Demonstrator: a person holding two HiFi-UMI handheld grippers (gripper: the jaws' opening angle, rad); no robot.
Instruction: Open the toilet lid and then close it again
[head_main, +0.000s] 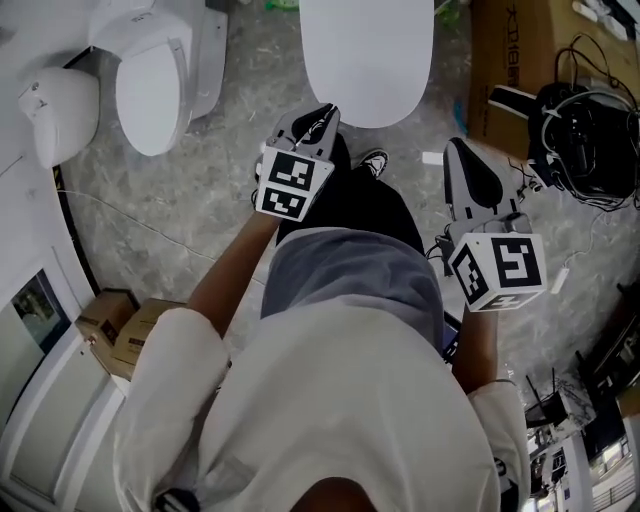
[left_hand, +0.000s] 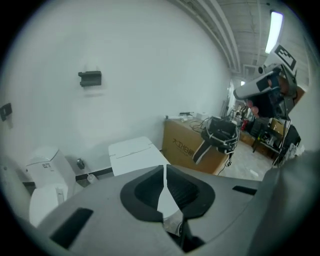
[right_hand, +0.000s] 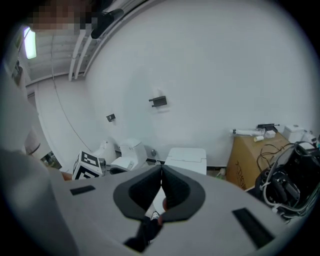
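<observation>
The white toilet (head_main: 366, 55) stands straight ahead of me with its lid down flat. It also shows in the left gripper view as the toilet (left_hand: 134, 154), and in the right gripper view as the toilet (right_hand: 187, 159). My left gripper (head_main: 324, 112) hangs in the air just short of the lid's near edge, touching nothing. Its jaws (left_hand: 164, 168) stand together with only a thin slit between them and nothing in it. My right gripper (head_main: 459, 147) is held to the right of the toilet, also off everything, and its jaws (right_hand: 161, 168) are shut and empty.
A second white toilet (head_main: 150, 85) and a white fixture (head_main: 58, 112) stand at the left. A large cardboard box (head_main: 508, 70) and a black device with cables (head_main: 585, 140) sit at the right. Small cartons (head_main: 120, 330) lie by the left wall. My shoe (head_main: 373, 162) rests near the toilet.
</observation>
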